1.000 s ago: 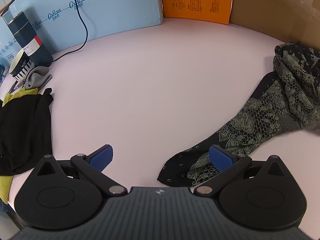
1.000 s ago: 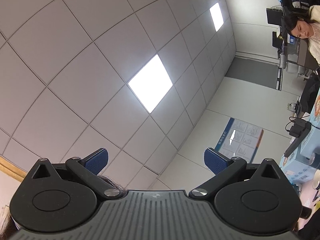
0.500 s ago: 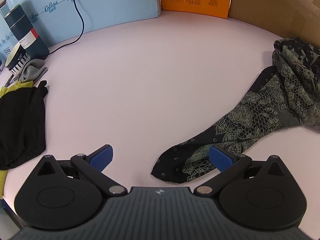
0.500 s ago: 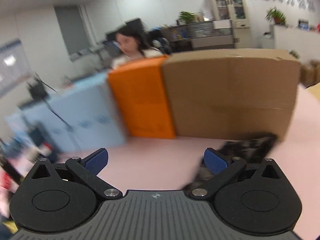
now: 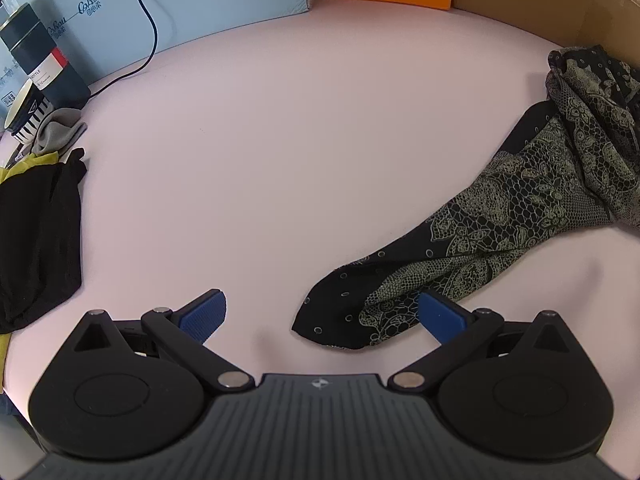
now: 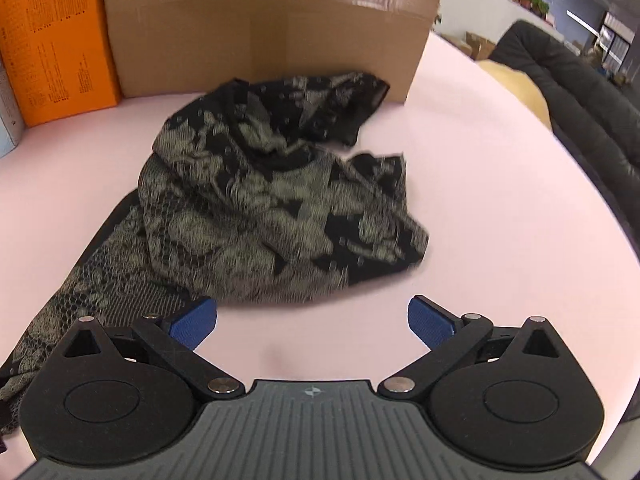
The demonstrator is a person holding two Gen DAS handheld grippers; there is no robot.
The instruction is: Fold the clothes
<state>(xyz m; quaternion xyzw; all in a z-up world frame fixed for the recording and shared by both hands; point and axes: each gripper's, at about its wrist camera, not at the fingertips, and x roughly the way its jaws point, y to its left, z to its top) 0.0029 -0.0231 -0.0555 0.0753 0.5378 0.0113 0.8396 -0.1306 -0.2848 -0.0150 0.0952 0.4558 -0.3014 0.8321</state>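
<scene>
A black garment with a pale lace print [image 5: 520, 216] lies crumpled on the pink table [image 5: 280, 152], a long strip of it reaching toward me. My left gripper [image 5: 322, 316] is open just above the table; the strip's tip lies between its blue pads, close to the right pad [image 5: 440, 316]. In the right wrist view the same garment [image 6: 272, 200] is bunched in front of a cardboard box. My right gripper [image 6: 312, 320] is open, its left pad [image 6: 192, 326] at the cloth's near edge, nothing held.
A black cloth over a yellow one [image 5: 36, 232] lies at the table's left edge. Behind it stand a dark canister [image 5: 44, 56], a striped cup [image 5: 28, 116] and a cable [image 5: 148, 36]. Blue, orange [image 6: 52, 40] and cardboard boxes [image 6: 260, 20] wall the back. A dark sofa [image 6: 580, 92] stands to the right.
My right gripper swung down from facing the ceiling to face the table and the patterned garment. My left gripper shifted slightly, so the garment's tip now lies nearer its middle.
</scene>
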